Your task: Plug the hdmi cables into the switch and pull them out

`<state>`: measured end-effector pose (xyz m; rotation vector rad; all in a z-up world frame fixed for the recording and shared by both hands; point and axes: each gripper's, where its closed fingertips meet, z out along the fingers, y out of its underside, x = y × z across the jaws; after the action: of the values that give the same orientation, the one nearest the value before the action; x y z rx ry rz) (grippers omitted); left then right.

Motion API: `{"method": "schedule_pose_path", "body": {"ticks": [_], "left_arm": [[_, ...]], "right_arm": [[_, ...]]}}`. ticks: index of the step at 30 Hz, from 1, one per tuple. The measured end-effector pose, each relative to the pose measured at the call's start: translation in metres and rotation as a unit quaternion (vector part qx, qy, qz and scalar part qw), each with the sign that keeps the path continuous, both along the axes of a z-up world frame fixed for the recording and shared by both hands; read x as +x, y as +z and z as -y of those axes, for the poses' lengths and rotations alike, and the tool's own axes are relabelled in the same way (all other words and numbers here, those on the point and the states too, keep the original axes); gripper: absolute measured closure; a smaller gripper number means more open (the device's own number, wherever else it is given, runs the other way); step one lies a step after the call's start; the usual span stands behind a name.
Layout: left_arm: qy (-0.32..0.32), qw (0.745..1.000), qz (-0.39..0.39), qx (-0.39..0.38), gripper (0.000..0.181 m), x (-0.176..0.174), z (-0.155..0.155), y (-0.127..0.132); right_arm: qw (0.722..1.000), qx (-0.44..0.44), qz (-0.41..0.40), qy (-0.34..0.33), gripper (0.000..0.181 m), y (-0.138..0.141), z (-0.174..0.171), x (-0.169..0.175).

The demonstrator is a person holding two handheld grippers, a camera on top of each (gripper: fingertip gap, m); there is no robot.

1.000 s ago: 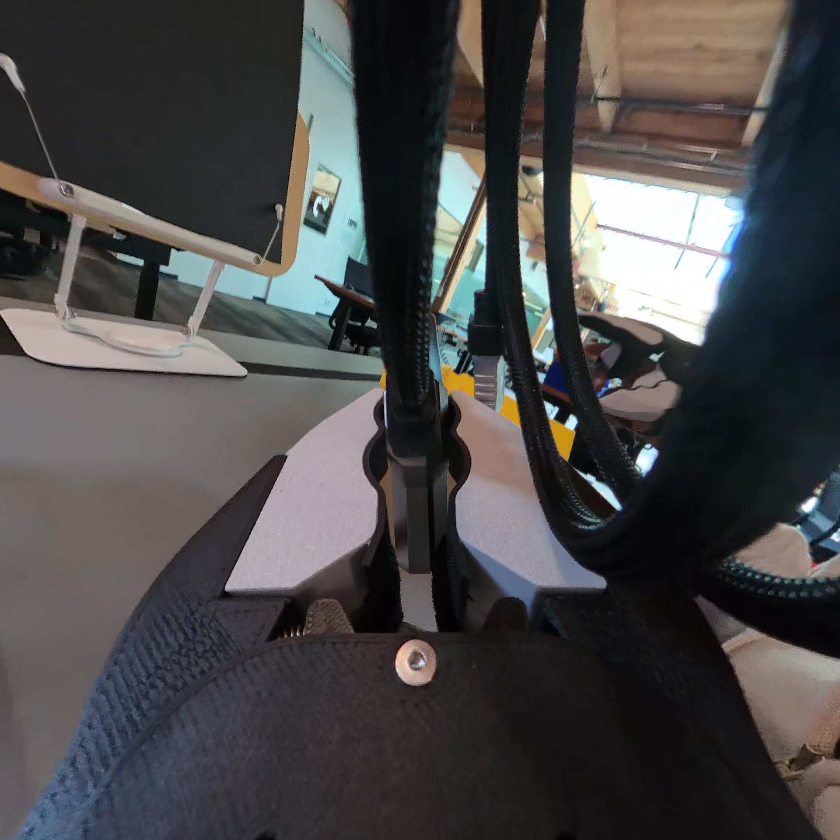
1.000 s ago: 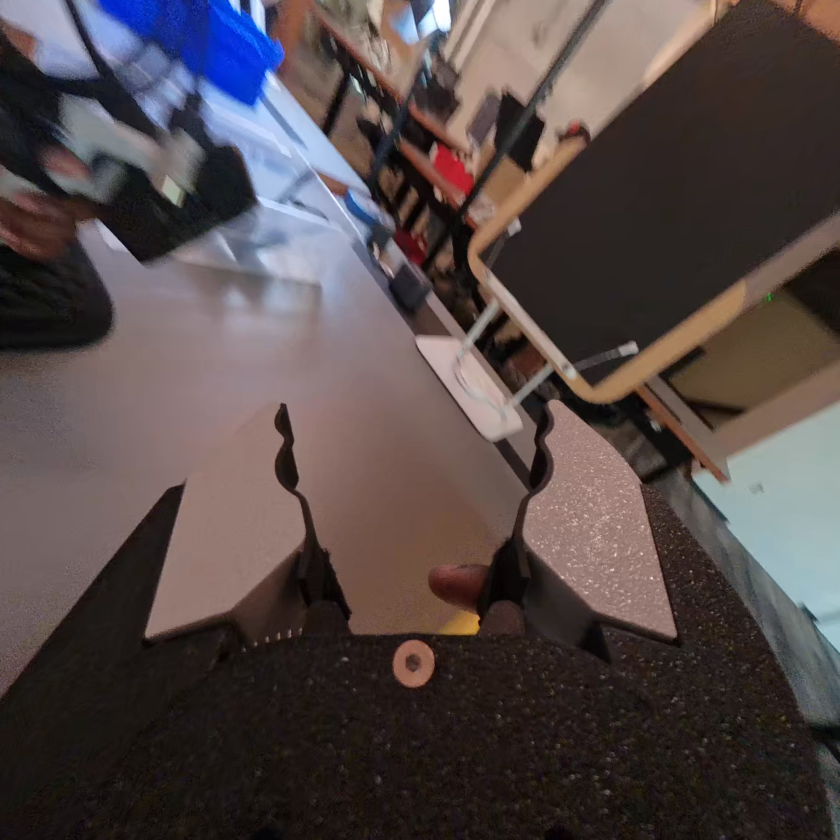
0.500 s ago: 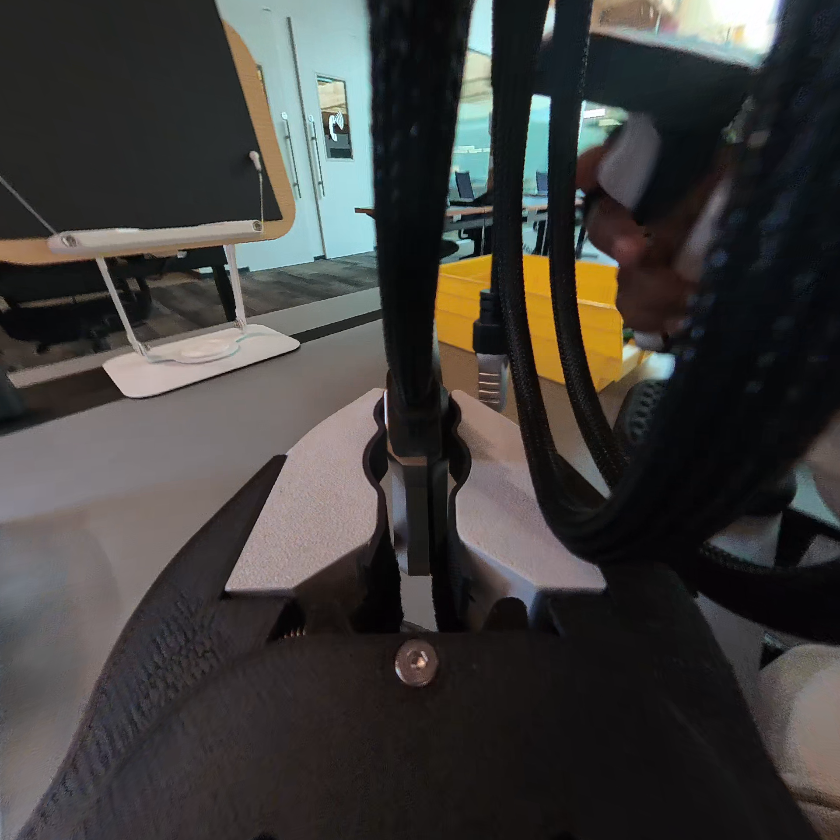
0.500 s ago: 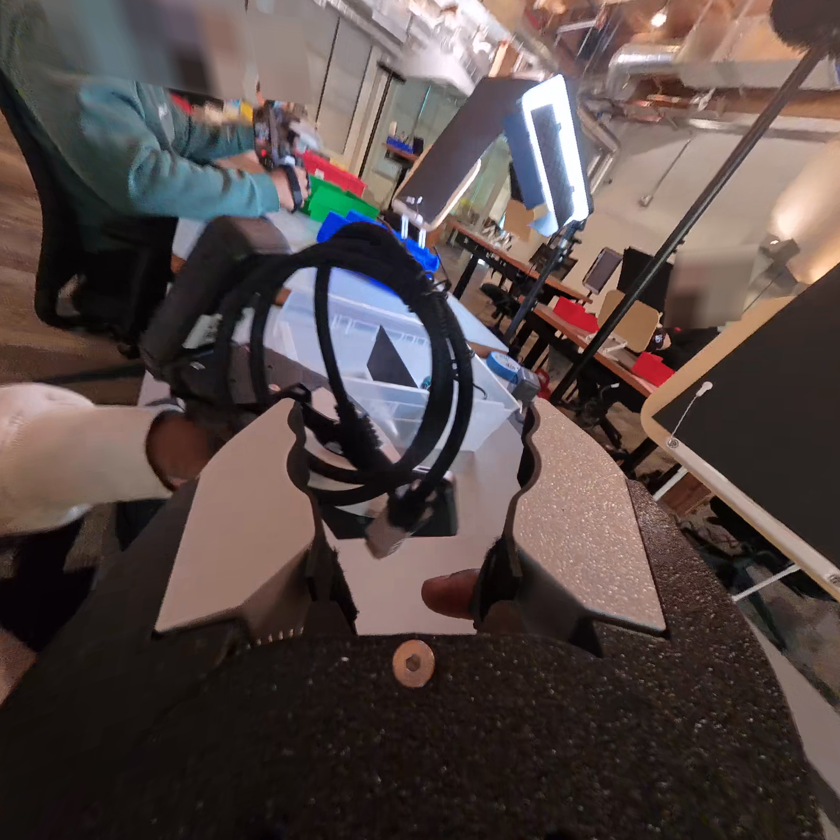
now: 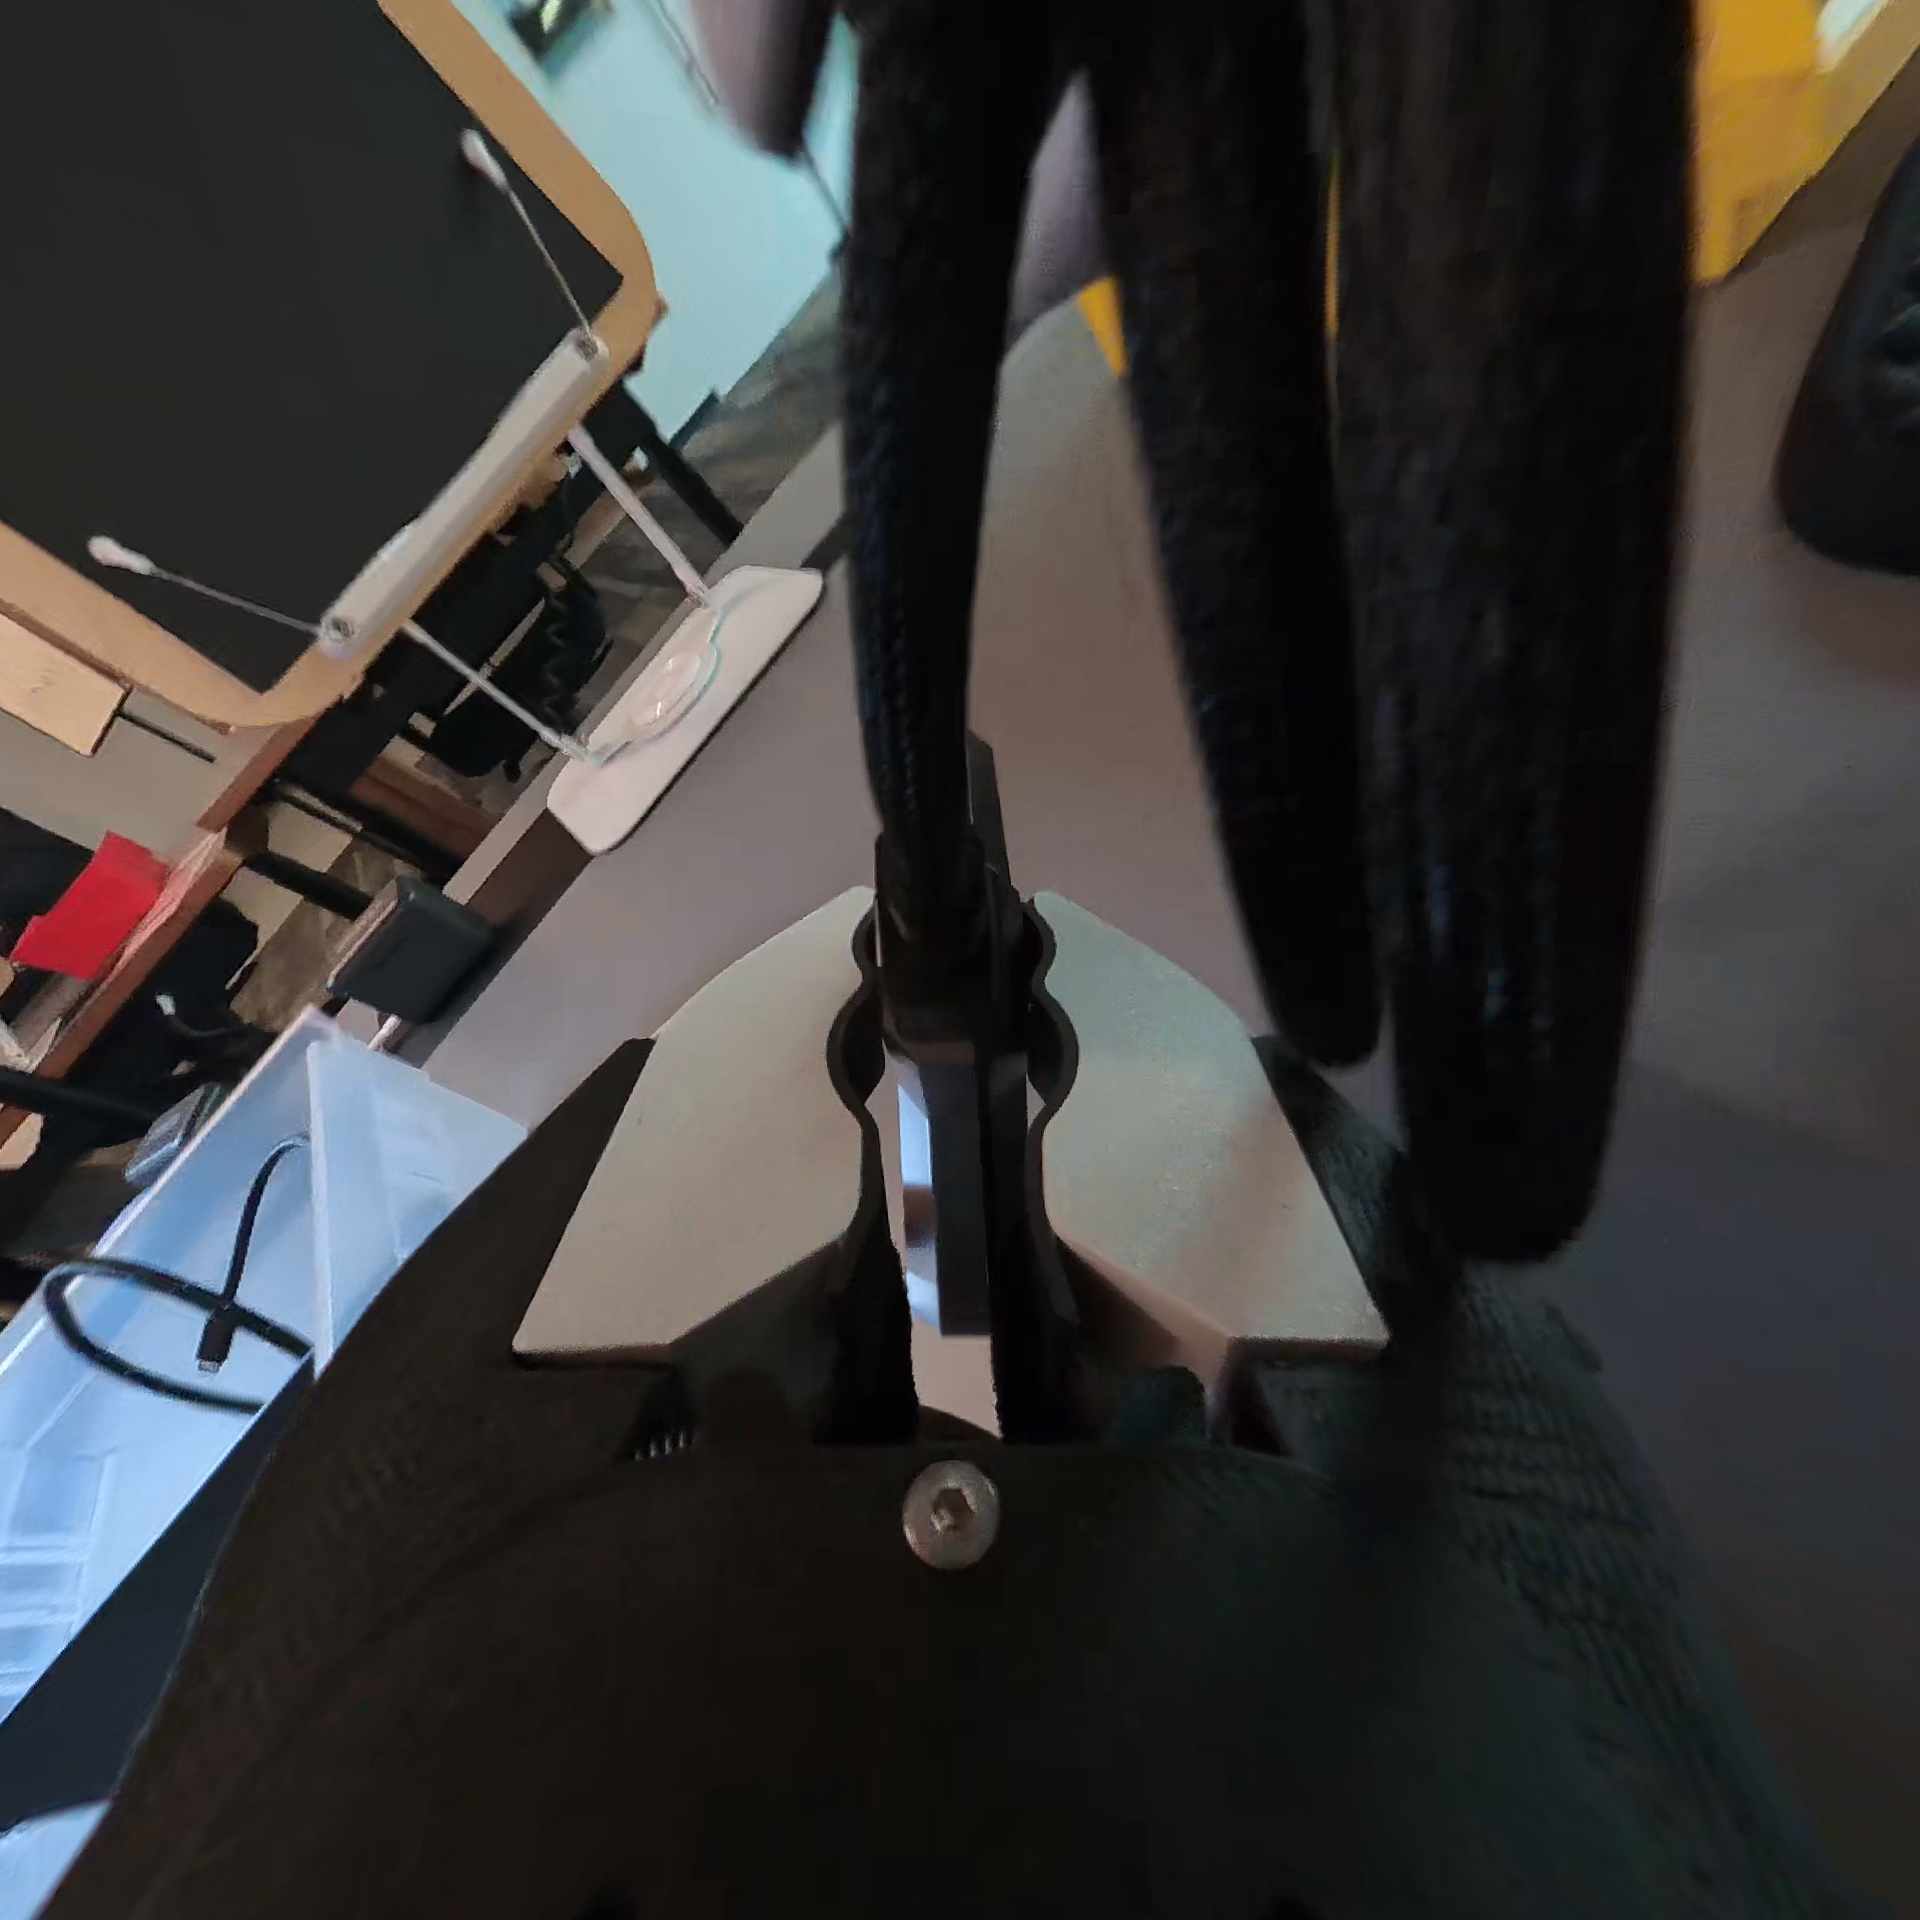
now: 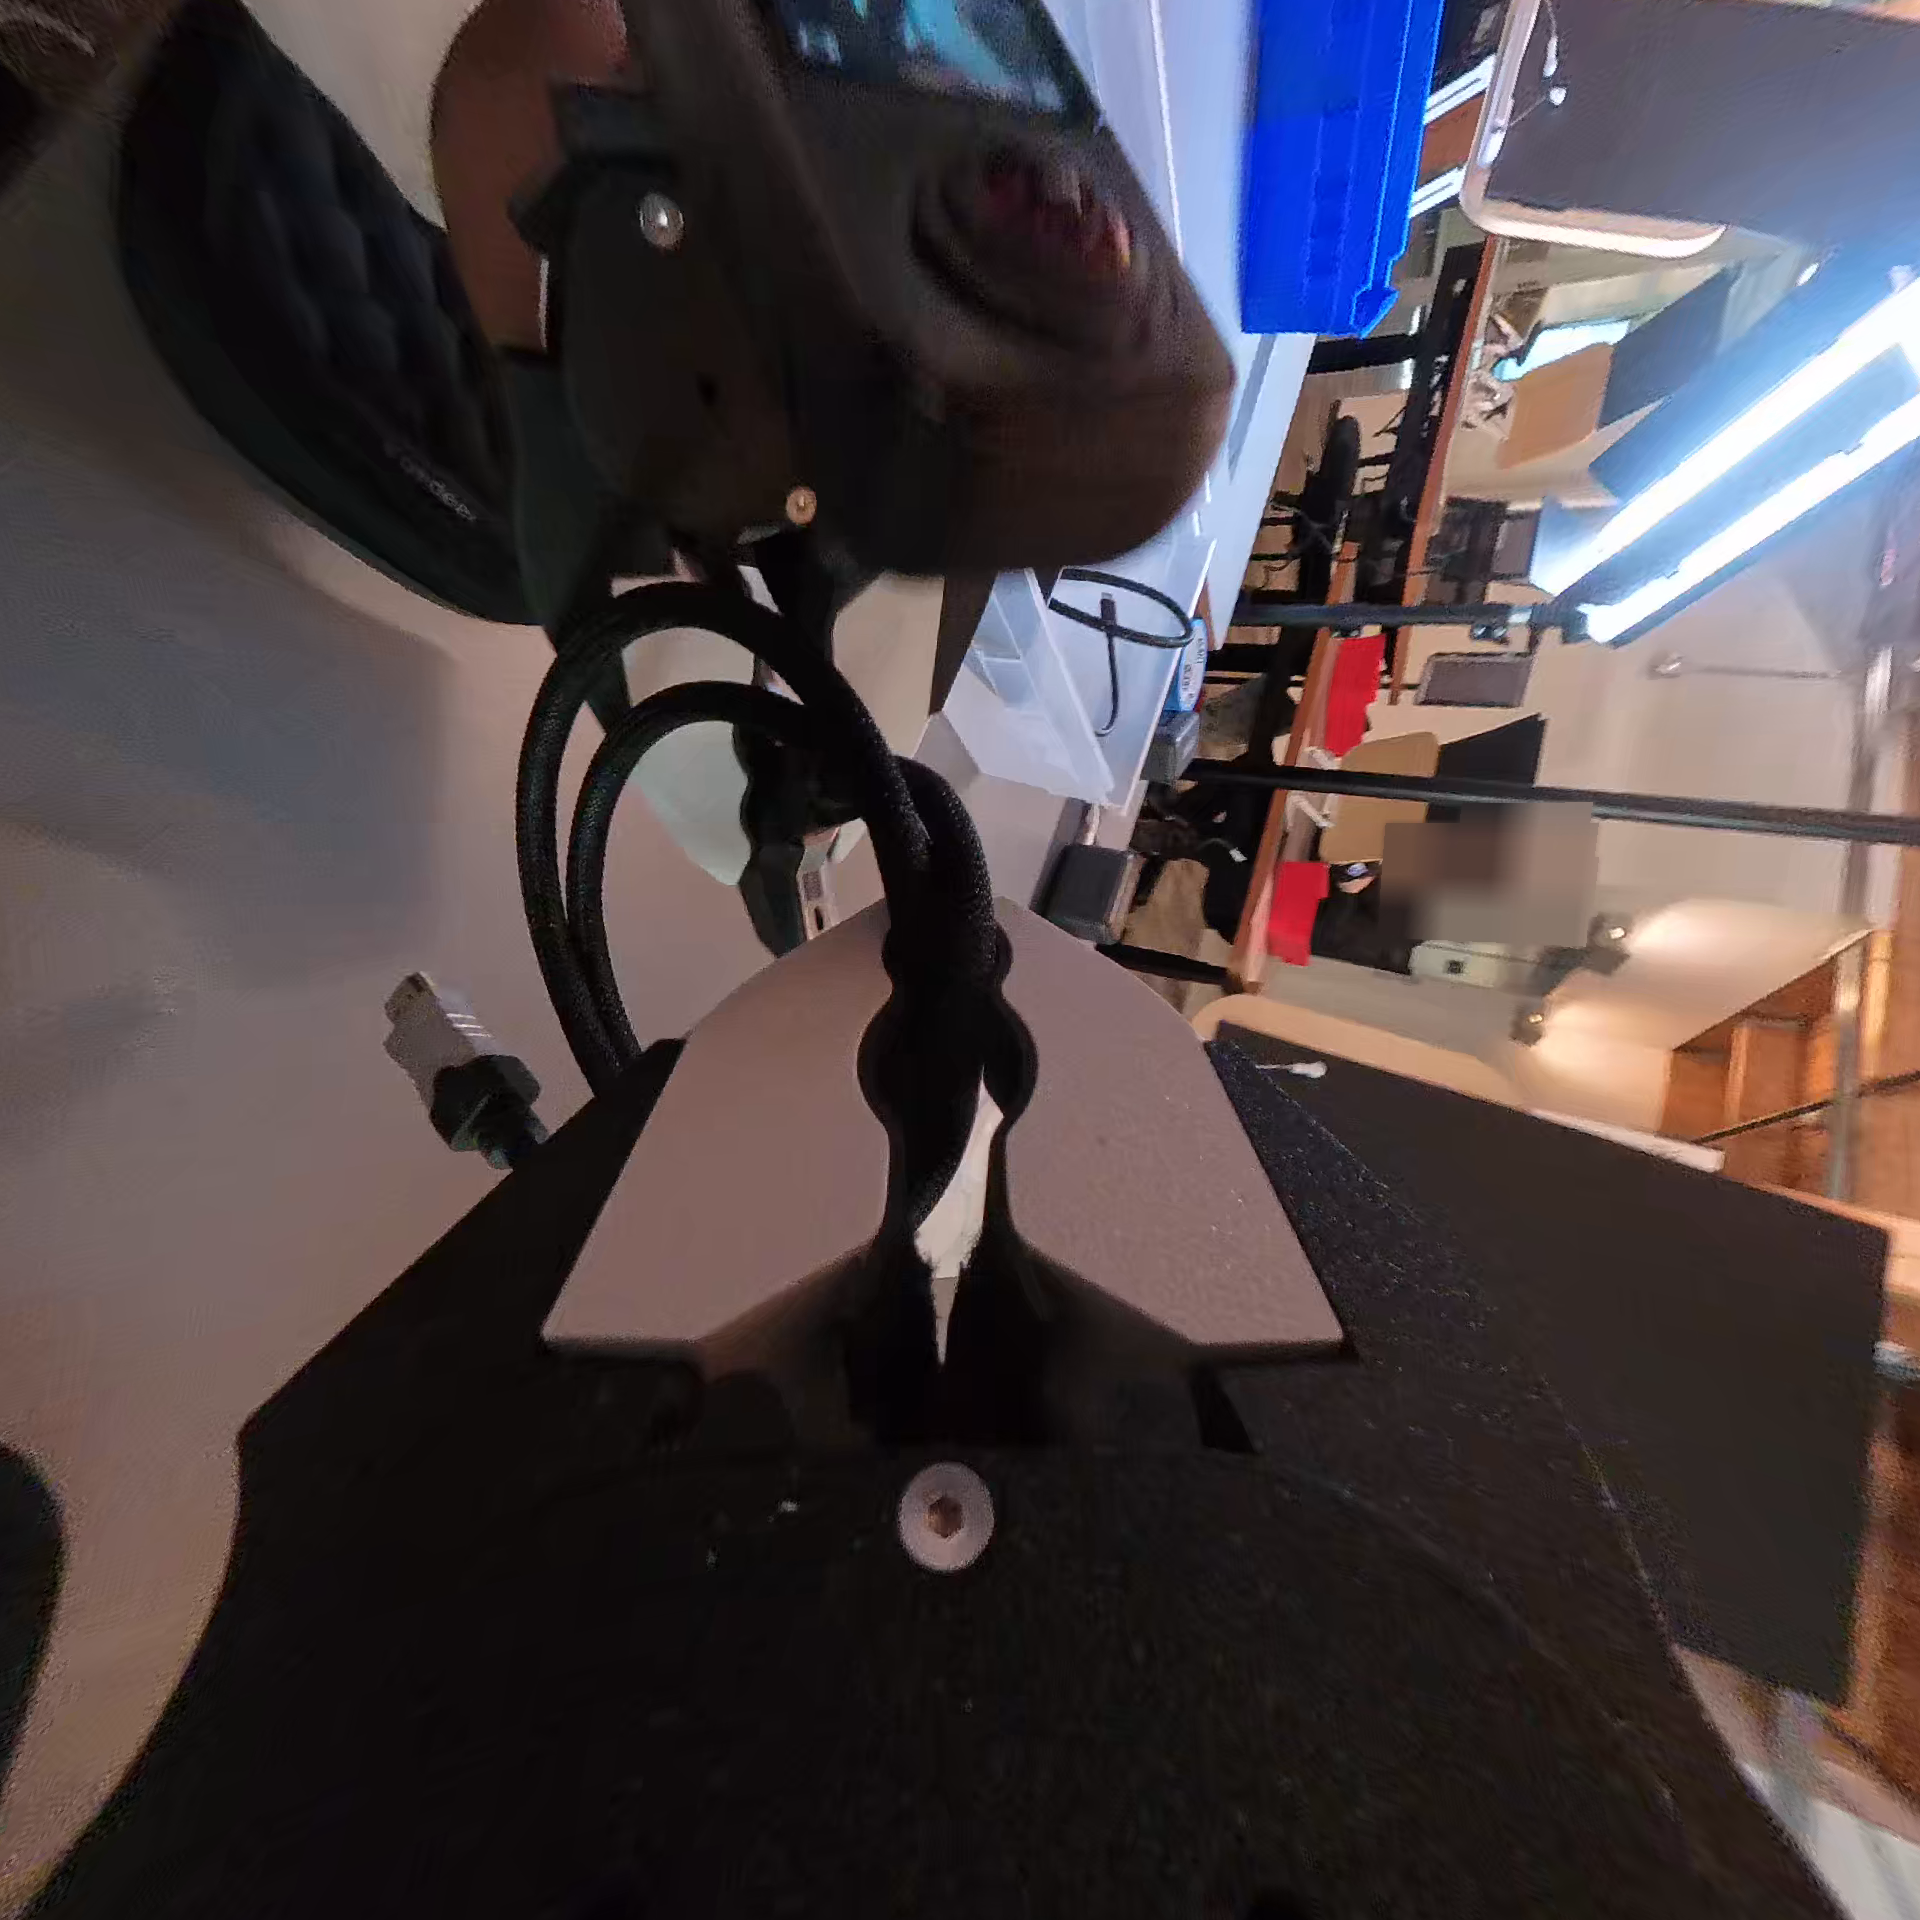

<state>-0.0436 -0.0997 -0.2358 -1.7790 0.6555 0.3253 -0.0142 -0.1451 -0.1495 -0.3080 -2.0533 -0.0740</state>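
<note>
Left gripper [image 5: 951, 1049] jaws clamp the black plug body of the hdmi cable [image 5: 920, 520]; right gripper [image 6: 940, 1049] jaws pinch its braided loops, both held above the counter [image 5: 1091, 727]. Free plug [image 6: 442, 1039] dangles loose (switch not visible). Risk: coils tangle or slip, since the right grip sits on cable rather than plug.

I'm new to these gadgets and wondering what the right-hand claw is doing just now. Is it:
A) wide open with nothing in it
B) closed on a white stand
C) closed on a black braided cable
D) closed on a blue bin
C: in the right wrist view the right gripper has its jaws pinched on the black braided cable, whose free silver plug dangles to the side.
</note>
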Motion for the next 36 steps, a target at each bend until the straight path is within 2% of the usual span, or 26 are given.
{"method": "schedule_pose_path", "body": {"ticks": [1,3,4,6,8,11,15,18,22,25,29,33,36], "left_arm": [[-0.016,1.000,0.017,0.017,0.157,0.003,0.001,0.005],[-0.058,0.995,0.068,0.047,0.141,0.011,0.004,0.017],[-0.083,0.990,0.100,0.060,0.138,0.015,0.007,0.021],[-0.119,0.973,0.177,0.090,0.135,0.014,0.009,0.027],[-0.144,0.945,0.270,0.117,0.134,0.007,0.011,0.031],[-0.143,0.892,0.407,0.137,0.135,-0.015,0.012,0.041],[-0.105,0.849,0.486,0.178,0.142,-0.046,0.015,0.050],[-0.105,0.843,0.500,0.170,0.143,-0.048,0.013,0.049],[-0.097,0.867,0.468,0.143,0.143,-0.038,0.007,0.039],[-0.096,0.873,0.459,0.137,0.143,-0.036,0.006,0.037],[-0.095,0.865,0.474,0.136,0.144,-0.039,0.006,0.037],[-0.096,0.864,0.476,0.133,0.144,-0.039,0.005,0.036],[-0.097,0.866,0.474,0.128,0.145,-0.039,0.004,0.035]], "right_arm": [[1.000,-0.016,-0.010,-0.008,0.172,0.005,-0.005,0.004],[0.997,-0.054,-0.052,-0.026,0.172,0.023,-0.020,0.013],[0.993,-0.075,-0.076,-0.039,0.172,0.035,-0.030,0.019],[0.984,-0.100,-0.124,-0.074,0.172,0.060,-0.053,0.035],[0.972,-0.116,-0.166,-0.121,0.172,0.085,-0.080,0.056],[0.955,-0.076,-0.202,-0.206,0.172,0.117,-0.133,0.095],[0.932,0.016,-0.148,-0.329,0.172,0.126,-0.216,0.158],[0.912,0.048,-0.065,-0.402,0.172,0.106,-0.276,0.200],[0.908,0.045,0.032,-0.415,0.172,0.055,-0.331,0.231],[0.922,0.027,0.082,-0.378,0.172,0.020,-0.351,0.237],[0.926,-0.020,0.158,-0.341,0.172,-0.018,-0.371,0.239],[0.901,-0.063,0.251,-0.349,0.171,-0.049,-0.400,0.242],[0.870,-0.091,0.288,-0.390,0.164,-0.064,-0.426,0.242]]}}
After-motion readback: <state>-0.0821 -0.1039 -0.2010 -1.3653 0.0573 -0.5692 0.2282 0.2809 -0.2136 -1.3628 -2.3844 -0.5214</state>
